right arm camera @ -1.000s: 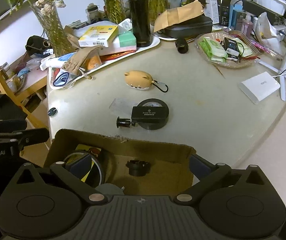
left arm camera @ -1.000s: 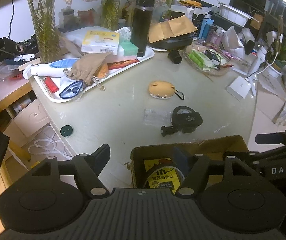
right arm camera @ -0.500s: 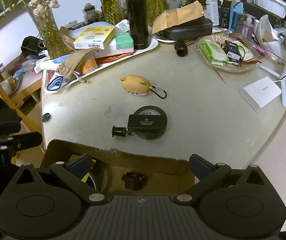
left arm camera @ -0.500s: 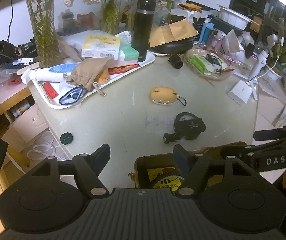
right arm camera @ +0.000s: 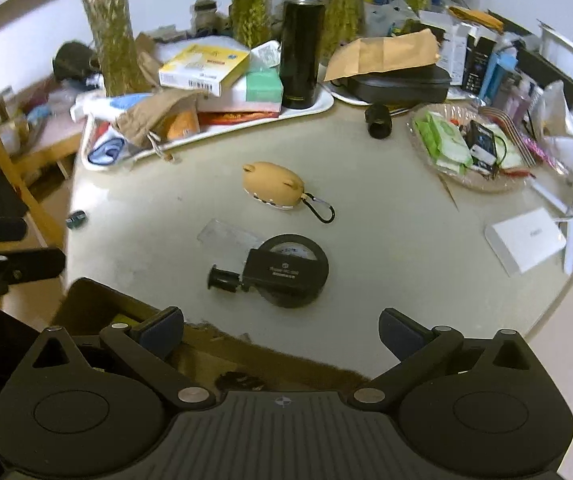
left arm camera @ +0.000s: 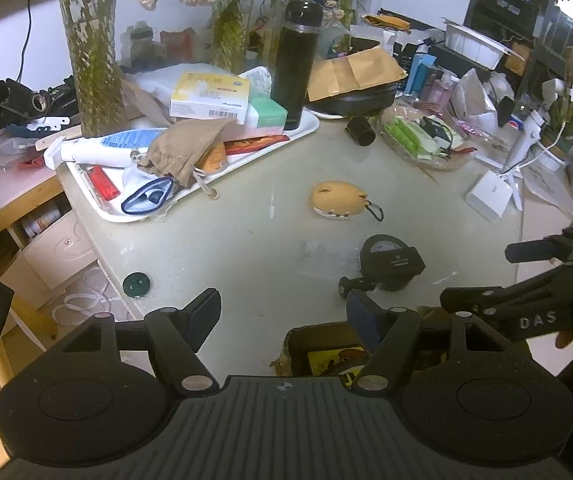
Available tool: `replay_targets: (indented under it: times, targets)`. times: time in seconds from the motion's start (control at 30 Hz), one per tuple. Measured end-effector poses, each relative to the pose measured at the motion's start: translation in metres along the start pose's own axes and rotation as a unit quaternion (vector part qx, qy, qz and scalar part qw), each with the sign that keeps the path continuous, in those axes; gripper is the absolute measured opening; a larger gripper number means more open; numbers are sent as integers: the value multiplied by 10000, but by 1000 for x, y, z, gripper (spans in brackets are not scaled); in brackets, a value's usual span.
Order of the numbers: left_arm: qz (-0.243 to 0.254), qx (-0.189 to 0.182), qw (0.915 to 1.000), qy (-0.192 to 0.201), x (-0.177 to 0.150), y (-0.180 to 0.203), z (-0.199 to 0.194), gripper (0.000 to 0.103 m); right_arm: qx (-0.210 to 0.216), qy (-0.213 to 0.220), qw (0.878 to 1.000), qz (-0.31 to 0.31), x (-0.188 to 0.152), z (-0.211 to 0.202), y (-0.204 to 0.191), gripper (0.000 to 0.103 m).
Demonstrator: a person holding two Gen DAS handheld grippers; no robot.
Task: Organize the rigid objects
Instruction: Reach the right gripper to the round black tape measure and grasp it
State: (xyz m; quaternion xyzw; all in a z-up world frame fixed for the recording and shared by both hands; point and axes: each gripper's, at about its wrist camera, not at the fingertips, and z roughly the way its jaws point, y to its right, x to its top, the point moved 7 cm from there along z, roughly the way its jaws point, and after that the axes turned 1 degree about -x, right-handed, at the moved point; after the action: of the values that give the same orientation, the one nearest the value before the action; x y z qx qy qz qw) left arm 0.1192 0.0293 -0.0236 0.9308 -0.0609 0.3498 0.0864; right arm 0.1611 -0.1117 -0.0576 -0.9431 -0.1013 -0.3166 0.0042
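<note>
Pale round table: tan case centre; black measuring tape at 6; white tray at 11; white box at 3.

Table top looks like smooth pale stone or laminate, dull sheen, scuffed. Box is brown cardboard, matt, torn rough edge. Round gauge is matt black plastic with a glossy face. Tan case looks like soft matt silicone, with a metal carabiner. Flask is glossy black with a metal band. Tray is smooth white plastic. Pouch is coarse tan cloth. Envelope is creased brown paper. Vase is clear glass.
</note>
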Motion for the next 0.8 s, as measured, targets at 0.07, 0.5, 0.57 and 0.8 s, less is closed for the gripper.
replay_targets:
  times: [0.07, 0.5, 0.57, 0.8]
  targets:
    - [3, 3, 10000, 19, 0, -1, 0, 69, -13, -125, 9999, 6, 2, 8, 1, 103]
    - [30, -59, 10000, -8, -3, -2, 7, 69, 326, -137, 9964, 766, 17, 51, 4, 102]
    - [7, -67, 10000, -19, -4, -3, 8, 69, 259, -137, 9966, 764, 19, 60, 3, 101]
    - [-49, -100, 9999, -37, -4, -6, 10, 69, -22, -236, 9969, 754, 21, 85, 1, 91]
